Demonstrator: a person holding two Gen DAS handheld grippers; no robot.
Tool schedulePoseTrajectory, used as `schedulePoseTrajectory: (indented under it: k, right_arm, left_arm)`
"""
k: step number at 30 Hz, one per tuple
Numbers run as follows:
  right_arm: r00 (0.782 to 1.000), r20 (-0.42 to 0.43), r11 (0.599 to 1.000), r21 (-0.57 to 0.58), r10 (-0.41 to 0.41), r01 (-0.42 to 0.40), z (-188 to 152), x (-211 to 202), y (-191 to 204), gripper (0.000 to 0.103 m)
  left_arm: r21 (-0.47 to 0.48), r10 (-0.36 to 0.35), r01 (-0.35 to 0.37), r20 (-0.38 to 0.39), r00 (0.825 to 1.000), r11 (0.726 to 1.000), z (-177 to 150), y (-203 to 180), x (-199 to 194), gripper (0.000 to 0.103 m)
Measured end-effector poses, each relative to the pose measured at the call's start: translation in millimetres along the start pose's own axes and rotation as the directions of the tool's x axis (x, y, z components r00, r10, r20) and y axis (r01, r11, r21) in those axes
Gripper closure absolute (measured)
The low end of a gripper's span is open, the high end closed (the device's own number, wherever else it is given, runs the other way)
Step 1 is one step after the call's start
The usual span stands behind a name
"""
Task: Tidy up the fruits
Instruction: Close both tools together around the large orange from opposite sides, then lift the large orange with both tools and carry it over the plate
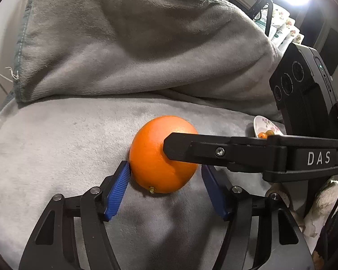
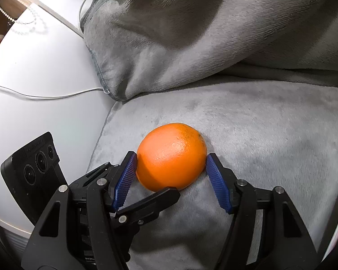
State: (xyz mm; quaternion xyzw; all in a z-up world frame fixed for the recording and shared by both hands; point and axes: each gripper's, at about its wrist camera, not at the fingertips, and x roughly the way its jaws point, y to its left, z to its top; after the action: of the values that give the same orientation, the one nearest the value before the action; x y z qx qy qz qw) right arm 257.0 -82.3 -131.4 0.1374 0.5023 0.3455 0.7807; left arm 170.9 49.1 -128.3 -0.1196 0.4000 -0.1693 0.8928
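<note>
Two grippers meet on one orange (image 1: pixel 155 157), which lies on a grey plush blanket (image 1: pixel 67 139) near the foot of a bunched-up fold. The right gripper (image 2: pixel 171 159) has both blue ribbed pads pressed against the fruit's left and right sides, clamped on it. The left gripper (image 1: pixel 164 168) straddles the same orange from another side: its left pad touches the peel, but its right pad sits behind the other tool's black finger, so I cannot tell whether it grips. A small floral dish (image 1: pixel 262 126) with tiny fruits sits far right. A white cable (image 2: pixel 45 94) crosses the white surface at the left.
</note>
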Motion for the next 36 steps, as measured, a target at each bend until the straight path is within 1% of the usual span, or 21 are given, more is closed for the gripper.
schedulePoseTrajectory:
  k: [7, 14, 26, 36]
  right_arm:
    - [1.0, 0.006, 1.0, 0.006, 0.011, -0.011, -2.0, -2.3, -1.5, 0.037]
    - [0.999, 0.029, 1.0, 0.01, 0.023, -0.023, -3.7, -9.3, -1.2, 0.037]
    - [0.995, 0.092, 1.0, -0.005, 0.025, -0.024, -6.3, -44.7, -6.3, 0.037]
    - [0.988, 0.153, 1.0, 0.011, 0.002, -0.004, -14.1, -88.9, -17.8, 0.037]
  left_arm:
    - [0.028, 0.035, -0.036, 0.017, 0.999, 0.999, -0.4, -7.1, -1.4, 0.039]
    - [0.054, 0.047, -0.049, 0.041, 0.998, 0.997, 2.1, -19.4, -3.5, 0.04]
    - [0.111, 0.027, -0.036, 0.08, 0.996, 0.993, 12.8, -49.6, -12.1, 0.04]
    - [0.165, -0.01, -0.006, 0.096, 0.995, 0.986, 18.5, -86.9, -9.4, 0.04]
